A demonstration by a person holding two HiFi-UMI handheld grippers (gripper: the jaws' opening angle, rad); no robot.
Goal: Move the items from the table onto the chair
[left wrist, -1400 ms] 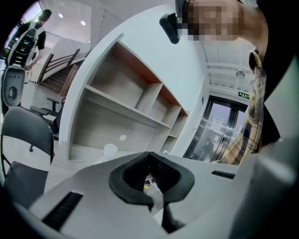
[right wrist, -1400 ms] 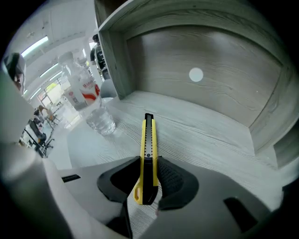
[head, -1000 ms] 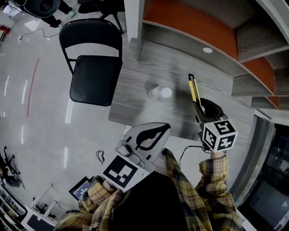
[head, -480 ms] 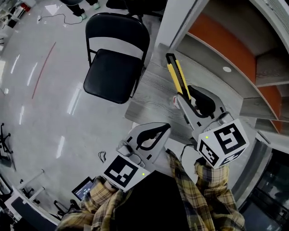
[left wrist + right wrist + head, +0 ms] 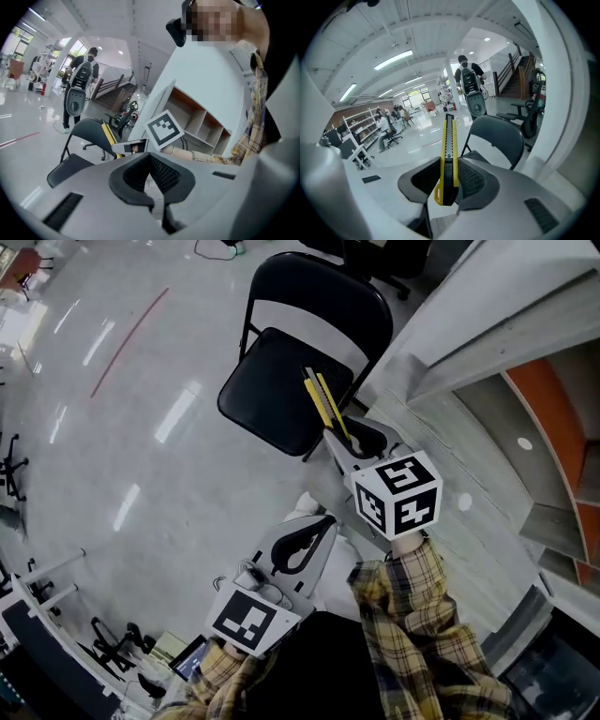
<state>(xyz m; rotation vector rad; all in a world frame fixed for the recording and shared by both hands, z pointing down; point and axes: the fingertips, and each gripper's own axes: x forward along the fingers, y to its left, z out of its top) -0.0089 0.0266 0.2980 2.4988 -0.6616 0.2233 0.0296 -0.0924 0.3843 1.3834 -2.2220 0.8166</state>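
Right tool [image 5: 345, 435] clamped on the yellow knife [image 5: 325, 401] near its tail, the rest poking out over the chair [image 5: 262, 395] seat; light, stiff, slick plastic, I'd say, best pinched on its flat sides; left tool [image 5: 323, 521] closed together, empty.

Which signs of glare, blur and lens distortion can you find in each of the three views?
Head view: bright streaks of glare lie on the floor. Left gripper view: the body of the left gripper is soft near the lens, and the corners are black. Right gripper view: the fisheye bows the ceiling beams, while the knife is sharp.
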